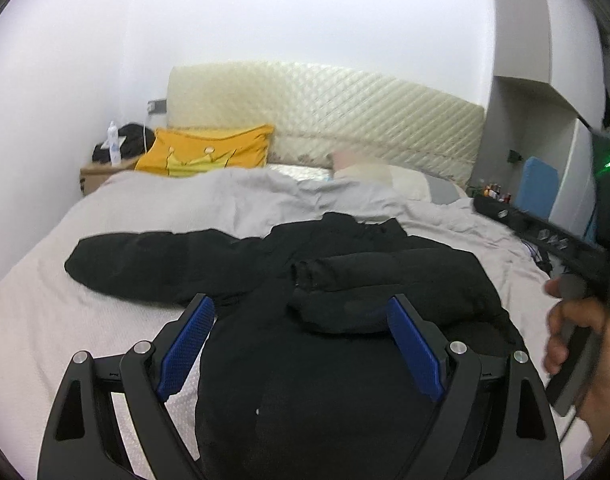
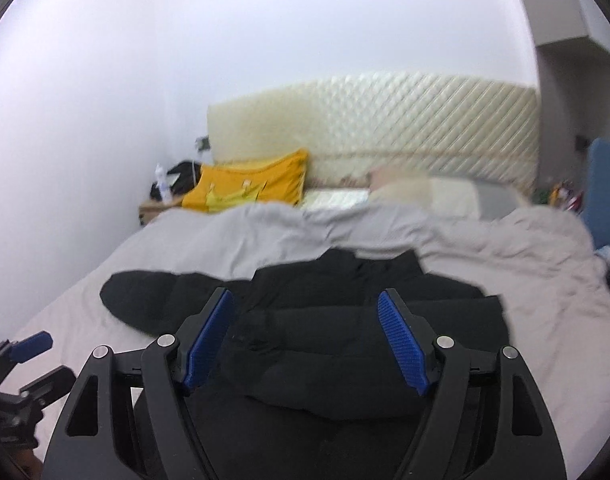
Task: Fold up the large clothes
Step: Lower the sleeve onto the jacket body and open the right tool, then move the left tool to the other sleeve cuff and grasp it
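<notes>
Black padded jacket (image 1: 289, 280), bulky and quilted, lies spread on the grey-beige bedcover (image 1: 33, 312) directly under both tools. Left gripper (image 1: 301, 344): blue ribbed pads wide apart, nothing between them, jacket body below. Right gripper (image 2: 305, 340): jaws stand wide and empty, clear of the cloth. One sleeve is folded across the chest (image 1: 345, 276); the other sleeve (image 1: 145, 260) lies stretched out toward the wall side, unfolded.

Handling, as a judgement: soft, puffy, springy fill, light for its bulk; shell probably slick, so folds may creep open. Best hold looks like the cuff end of the outstretched sleeve, pinched through the full thickness, then the hem corners.

Beyond: yellow cushion (image 1: 209, 152), cream quilted headboard (image 1: 325, 108), white bottle (image 1: 113, 144) on the bedside box. No readable brand, label or writing anywhere; pictures are too soft.
</notes>
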`<state>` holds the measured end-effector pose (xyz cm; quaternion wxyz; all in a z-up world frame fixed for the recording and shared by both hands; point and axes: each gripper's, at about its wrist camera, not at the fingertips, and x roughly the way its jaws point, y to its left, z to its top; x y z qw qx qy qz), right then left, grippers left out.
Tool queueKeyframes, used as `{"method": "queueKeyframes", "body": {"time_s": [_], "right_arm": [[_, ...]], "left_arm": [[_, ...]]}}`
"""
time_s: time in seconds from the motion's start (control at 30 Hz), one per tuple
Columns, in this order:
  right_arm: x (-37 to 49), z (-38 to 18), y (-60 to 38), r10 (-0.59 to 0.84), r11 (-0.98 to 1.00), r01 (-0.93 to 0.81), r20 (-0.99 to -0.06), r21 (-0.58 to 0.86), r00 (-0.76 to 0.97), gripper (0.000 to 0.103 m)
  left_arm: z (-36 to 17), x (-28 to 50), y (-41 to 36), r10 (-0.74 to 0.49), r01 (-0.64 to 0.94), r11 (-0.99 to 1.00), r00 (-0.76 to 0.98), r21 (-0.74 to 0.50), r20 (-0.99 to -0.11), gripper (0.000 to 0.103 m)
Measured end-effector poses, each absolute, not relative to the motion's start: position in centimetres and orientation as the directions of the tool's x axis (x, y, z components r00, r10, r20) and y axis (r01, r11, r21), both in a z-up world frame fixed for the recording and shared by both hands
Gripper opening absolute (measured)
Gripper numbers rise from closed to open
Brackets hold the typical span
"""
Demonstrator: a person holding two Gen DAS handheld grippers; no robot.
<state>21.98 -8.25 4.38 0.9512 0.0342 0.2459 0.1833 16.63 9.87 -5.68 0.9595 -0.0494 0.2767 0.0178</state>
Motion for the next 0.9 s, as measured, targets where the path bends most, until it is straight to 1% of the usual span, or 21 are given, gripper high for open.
{"method": "queueKeyframes", "body": {"time_s": [0.17, 0.33, 0.47, 0.67, 0.8, 0.9], "right_arm": [[16.6, 6.8, -11.6, 0.335, 0.942, -0.296, -0.411, 0.157, 0.848, 0.074], [11.7, 6.7, -14.1, 0.29, 0.957, -0.262, -0.395, 0.124, 0.872, 0.074], [8.6, 5.4, -16.1, 0.256, 0.966, -0.224, -0.388, 0.125, 0.885, 0.074], [5.0, 2.6, -18.1, 0.218, 0.974, -0.177, -0.378, 0.141, 0.9, 0.074], [3.3, 0.8, -18.8, 0.191, 0.98, -0.151, -0.381, 0.133, 0.904, 0.076], [2.2, -0.8, -19.2, 0.201, 0.976, -0.148, -0.386, 0.162, 0.9, 0.077]], "left_arm": [[-4.8, 14.2, 7.6, -0.014, -0.021, 0.998, 0.859, -0.062, -0.512, 0.089], [-5.4, 12.7, 5.6, -0.04, 0.019, 0.999, 0.861, -0.047, -0.507, 0.089], [-5.9, 11.8, 4.3, -0.058, 0.046, 0.998, 0.867, -0.036, -0.496, 0.089], [-7.2, 10.9, 3.8, -0.09, 0.066, 0.996, 0.871, -0.065, -0.483, 0.089], [-8.6, 10.8, 4.1, -0.088, 0.057, 0.995, 0.867, -0.078, -0.491, 0.089], [-9.9, 10.7, 4.9, -0.105, 0.053, 0.992, 0.855, -0.116, -0.507, 0.089]]}}
